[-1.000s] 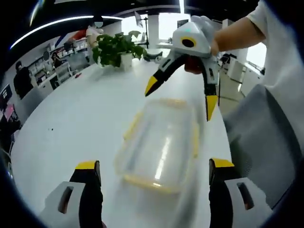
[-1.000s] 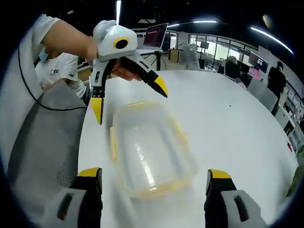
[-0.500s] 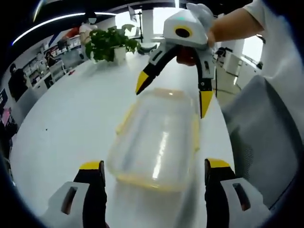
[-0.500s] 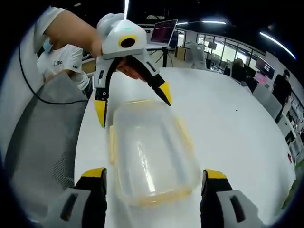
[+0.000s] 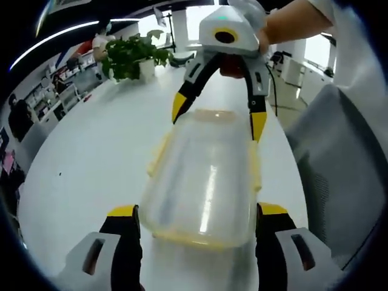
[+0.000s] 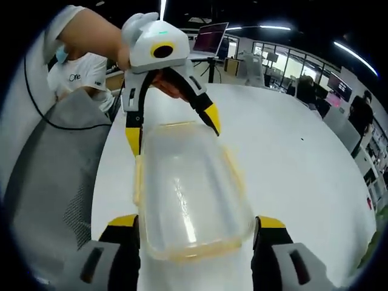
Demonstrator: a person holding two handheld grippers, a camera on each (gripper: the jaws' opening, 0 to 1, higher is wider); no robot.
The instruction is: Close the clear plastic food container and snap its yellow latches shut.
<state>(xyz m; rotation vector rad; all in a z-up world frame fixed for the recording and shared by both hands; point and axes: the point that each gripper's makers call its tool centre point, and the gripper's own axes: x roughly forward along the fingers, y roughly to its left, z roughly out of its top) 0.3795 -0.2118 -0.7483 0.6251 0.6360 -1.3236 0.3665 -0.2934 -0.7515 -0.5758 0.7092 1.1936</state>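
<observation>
The left gripper (image 5: 197, 219) has its jaws spread wide, one yellow-tipped jaw at 7 o'clock and the other at 5 o'clock in the left gripper view, with the near short end of the clear plastic food container (image 5: 205, 176) sitting between them. The tips stand just beside the container's corners; whether they touch the plastic cannot be told. In the right gripper view that same gripper (image 6: 171, 126) comes in from 12 o'clock, held by a person's hand (image 6: 162, 83), its jaws straddling the far short end.

The right gripper (image 6: 196, 229) is likewise open, its jaws at 7 and 5 o'clock in its own view, flanking the opposite short end of the container (image 6: 187, 188). Seen from the left gripper view, it (image 5: 213, 118) hangs at 12 o'clock with both yellow tips down at the far corners of the lid (contact there is too close to call).

The container lies on a white table (image 5: 97, 151) with its lid (image 5: 209, 163) resting on top, the long axis running from one gripper to the other. Yellow latches (image 5: 159, 160) show along the long sides, and a yellow band runs along the near edge (image 5: 203, 239).

Outward from there: a grey mesh chair (image 5: 339, 176) at 3 o'clock in the left gripper view, a potted plant (image 5: 130, 57) at 11 o'clock near the table's far edge. In the right gripper view a laptop screen (image 6: 211, 39) stands at 12 o'clock.
</observation>
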